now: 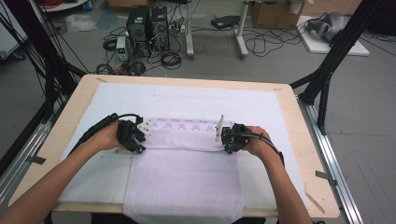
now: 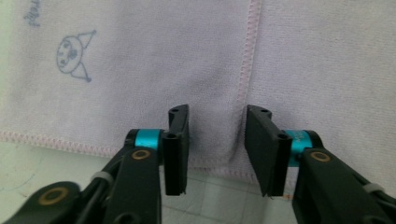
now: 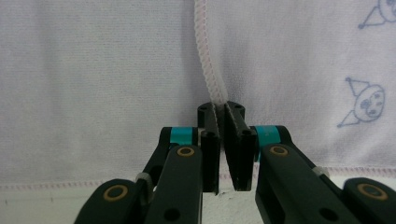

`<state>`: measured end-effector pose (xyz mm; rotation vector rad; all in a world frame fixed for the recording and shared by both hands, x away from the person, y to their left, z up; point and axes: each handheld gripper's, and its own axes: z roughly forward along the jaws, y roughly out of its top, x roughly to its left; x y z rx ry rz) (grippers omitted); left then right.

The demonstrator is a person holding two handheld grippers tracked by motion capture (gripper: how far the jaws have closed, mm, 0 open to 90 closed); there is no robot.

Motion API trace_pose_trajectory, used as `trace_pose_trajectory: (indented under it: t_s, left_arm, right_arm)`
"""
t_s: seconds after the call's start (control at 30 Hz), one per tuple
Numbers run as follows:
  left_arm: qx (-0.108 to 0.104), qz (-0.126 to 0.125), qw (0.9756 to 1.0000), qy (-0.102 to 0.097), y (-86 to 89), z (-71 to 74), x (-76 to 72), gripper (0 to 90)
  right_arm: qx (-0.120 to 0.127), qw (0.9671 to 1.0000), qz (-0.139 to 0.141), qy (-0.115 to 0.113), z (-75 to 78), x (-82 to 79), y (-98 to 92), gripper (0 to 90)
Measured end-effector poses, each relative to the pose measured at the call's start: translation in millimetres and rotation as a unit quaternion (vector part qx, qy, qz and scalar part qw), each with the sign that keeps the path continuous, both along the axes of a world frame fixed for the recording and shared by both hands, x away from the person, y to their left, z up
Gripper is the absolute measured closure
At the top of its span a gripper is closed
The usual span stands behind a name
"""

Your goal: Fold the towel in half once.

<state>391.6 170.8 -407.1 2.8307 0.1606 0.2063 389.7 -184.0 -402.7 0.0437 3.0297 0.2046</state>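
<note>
Gripping: we have the right gripper (image 3: 222,140) clenched on the stitched hem (image 3: 205,56) of the towel's folded-over layer, the pink seam running straight down into the pinch, so that edge can be lifted without slipping.
Left gripper: our left gripper (image 2: 217,149) is not yet clamped; its jaws stand apart astride the matching seam (image 2: 247,60), with a ridge of cloth rising between them but no pad pressing on it.
Towel: the lilac towel (image 1: 184,179) lies flat in the middle of the table, on a white cloth (image 1: 196,100), its near end hanging over our edge of the table (image 1: 289,116).
Fold: a band at the far end, printed with small cartoon faces (image 2: 72,53), is already turned over; its hem runs across the towel from one gripper to the other.
Why both ends: we hold the hem at its two side ends so that the layer will rise level and taut, not sag in the middle.
Why low: both grippers sit down at the cloth, pointing inward in the high view, since a thin edge can only be caught right at the surface.
Judgement: we think the left must finish closing before any lift.
</note>
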Motion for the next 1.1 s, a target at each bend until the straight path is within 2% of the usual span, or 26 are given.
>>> trace_pose_trajectory:
  t_s: [0.07, 0.17, 0.27, 0.37, 0.43, 0.53, 0.7, 0.77, 0.87, 0.97, 1.03, 1.1]
  left_arm:
    - [0.004, -0.005, 1.0000, 0.004, -2.0, 0.4, -0.6, 68.0]
    - [0.020, -0.003, 0.9998, -0.007, -5.8, 1.5, -1.3, 82.3]
    - [0.027, -0.009, 0.9996, -0.004, -7.3, 2.8, -1.0, 85.9]
    - [0.019, -0.016, 0.9997, -0.006, -5.8, 8.1, -2.8, 86.2]
    - [0.004, -0.013, 0.9999, -0.005, -3.1, 12.7, -4.8, 86.2]
    - [-0.014, -0.014, 0.9997, 0.012, 1.6, 24.1, -10.7, 86.1]
    - [-0.025, -0.029, 0.9992, 0.013, 4.3, 41.3, -34.5, 86.0]
    - [-0.019, -0.038, 0.9989, 0.018, 4.2, 44.5, -46.6, 86.0]
    - [-0.014, -0.051, 0.9985, 0.016, 3.7, 44.9, -66.6, 85.9]
    - [-0.013, -0.047, 0.9986, 0.020, 3.8, 43.5, -82.0, 85.6]
    - [-0.021, -0.044, 0.9987, 0.017, 6.2, 42.8, -91.0, 85.5]
    - [-0.035, -0.035, 0.9986, 0.020, 10.0, 43.3, -98.8, 85.5]
  right_arm:
    - [0.001, 1.0000, 0.001, -0.004, 0.6, -0.2, 0.0, 85.4]
    - [0.005, 1.0000, 0.000, -0.004, 1.9, -0.7, -0.4, 85.4]
    - [0.013, 0.9999, -0.005, -0.007, 6.0, -1.9, -3.0, 85.4]
    - [0.031, 0.9994, -0.009, -0.009, 11.9, -3.2, -9.2, 85.4]
    - [0.042, 0.9990, -0.012, -0.010, 15.8, -4.4, -12.9, 85.4]
    - [0.060, 0.9981, -0.009, -0.008, 23.1, -9.4, -18.0, 85.3]
    - [0.079, 0.9968, 0.001, -0.003, 34.1, -28.0, -21.4, 85.3]
    - [0.083, 0.9965, 0.005, 0.000, 37.7, -36.2, -22.8, 85.3]
    - [0.098, 0.9951, 0.011, 0.013, 41.9, -50.3, -25.0, 85.2]
    - [0.108, 0.9939, 0.007, 0.020, 45.2, -63.5, -27.5, 85.1]
    - [0.123, 0.9920, 0.003, 0.027, 45.9, -72.3, -30.3, 85.1]
    - [0.125, 0.9915, 0.007, 0.034, 45.4, -81.5, -32.8, 85.0]
